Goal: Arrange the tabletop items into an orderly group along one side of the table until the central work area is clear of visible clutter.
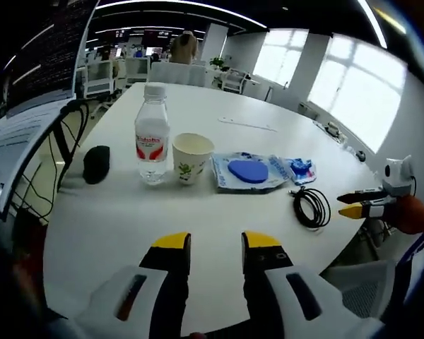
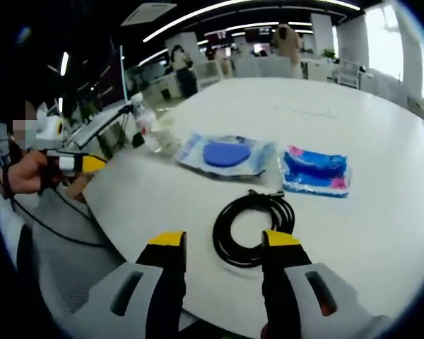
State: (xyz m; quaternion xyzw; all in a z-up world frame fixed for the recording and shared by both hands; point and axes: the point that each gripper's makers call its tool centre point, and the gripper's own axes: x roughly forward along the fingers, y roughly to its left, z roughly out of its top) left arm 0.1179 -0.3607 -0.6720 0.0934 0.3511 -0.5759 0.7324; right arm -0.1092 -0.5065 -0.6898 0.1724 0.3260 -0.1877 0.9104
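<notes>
White round table (image 1: 219,212): water bottle (image 1: 152,141), paper cup (image 1: 191,157), coiled black cable (image 2: 253,227). Left gripper (image 1: 216,244), right gripper (image 2: 220,240): jaws apart, empty.

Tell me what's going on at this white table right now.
A person holds a gripper in each hand at a white table, tidying it. Both grippers are open and hold nothing. The right gripper hovers just short of a coiled black cable. The left gripper hangs back from a row of water bottle, paper cup and blue packet. Nothing has been gripped yet.
</notes>
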